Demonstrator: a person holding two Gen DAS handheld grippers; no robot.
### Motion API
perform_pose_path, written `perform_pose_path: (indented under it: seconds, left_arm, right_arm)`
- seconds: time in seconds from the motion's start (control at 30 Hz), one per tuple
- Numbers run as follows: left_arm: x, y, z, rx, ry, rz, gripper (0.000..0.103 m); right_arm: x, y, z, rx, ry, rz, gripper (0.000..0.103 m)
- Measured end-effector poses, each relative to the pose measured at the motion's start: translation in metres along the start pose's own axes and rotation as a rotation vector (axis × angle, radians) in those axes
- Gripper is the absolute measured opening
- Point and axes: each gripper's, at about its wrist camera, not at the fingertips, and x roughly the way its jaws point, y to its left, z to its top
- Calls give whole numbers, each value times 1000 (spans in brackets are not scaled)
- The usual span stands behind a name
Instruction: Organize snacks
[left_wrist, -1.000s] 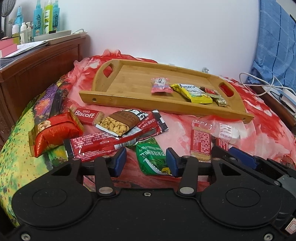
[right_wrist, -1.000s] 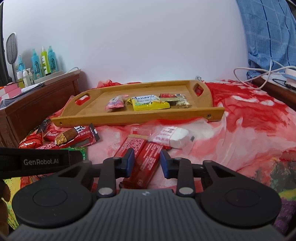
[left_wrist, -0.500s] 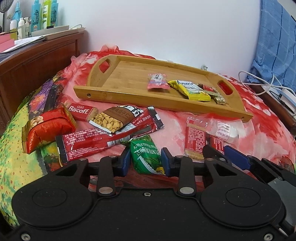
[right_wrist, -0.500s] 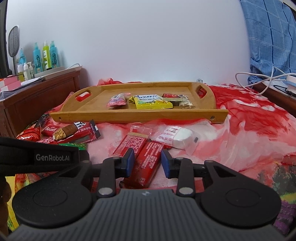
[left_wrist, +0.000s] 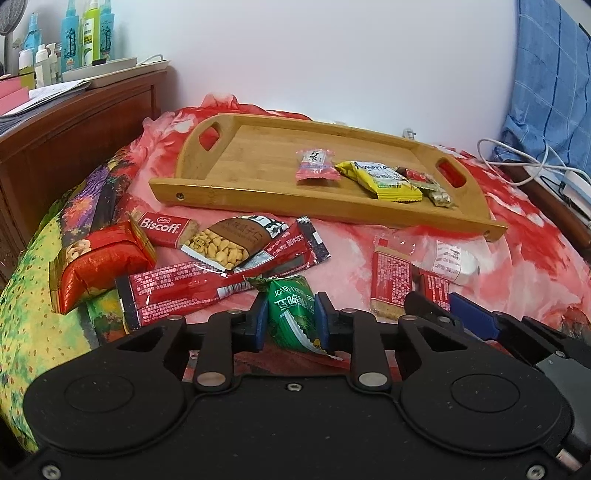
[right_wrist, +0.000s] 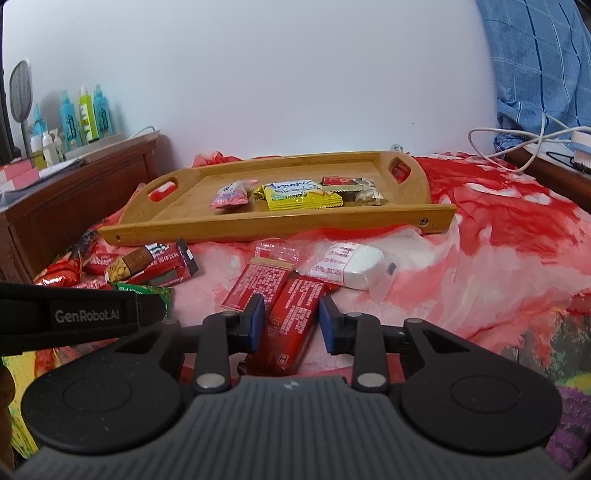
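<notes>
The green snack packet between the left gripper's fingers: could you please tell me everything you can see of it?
The green snack packet is a small glossy foil pouch with white lettering, a crimped top end and a white-edged lower seam. It lies on the patterned bedspread, its top pointing toward the wooden tray. The left gripper is closing on it, its blue pads against both sides. Its crimped top meets a long red wrapper. In the right wrist view only a corner shows.

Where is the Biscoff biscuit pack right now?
In the left wrist view, the Biscoff pack lies on the bedspread at left, in front of the wooden tray's near rim, between the red foil bag and the peanut bar.
</notes>
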Motion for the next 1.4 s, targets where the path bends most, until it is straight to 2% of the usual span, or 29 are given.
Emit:
perform_pose_path:
  seconds: [0.23,0.4,0.7,0.83,1.0,1.13,1.23,1.3,1.4]
  left_arm:
    - [-1,3,3,-49,17,-10,24]
    - [-13,0,1,-21,-24,18,23]
    - [-28,-1,6,-5,-65,14,23]
    - [-37,0,9,-16,-93,-17,23]
    - [-43,-4,8,12,-126,-45,23]
    - [-45,-8,9,38,-126,-65,18]
    - [-43,-10,9,51,-116,-48,21]
    - [-41,-12,6,71,-109,-12,29]
    - [-34,-14,-1,87,-67,20,33]
  right_arm:
    - [-4,-2,2,7,-4,15,35]
    - [-13,0,4,-12,-35,26,33]
    - [-27,1,7,-22,-106,68,29]
    - [-31,-5,11,17,-129,89,29]
    - [-31,-14,13,56,-140,71,29]
    - [-29,-20,14,84,-139,57,29]
    - [-28,-22,15,89,-141,49,29]
    - [-28,-24,15,96,-137,47,29]
    - [-26,-24,14,98,-128,42,29]
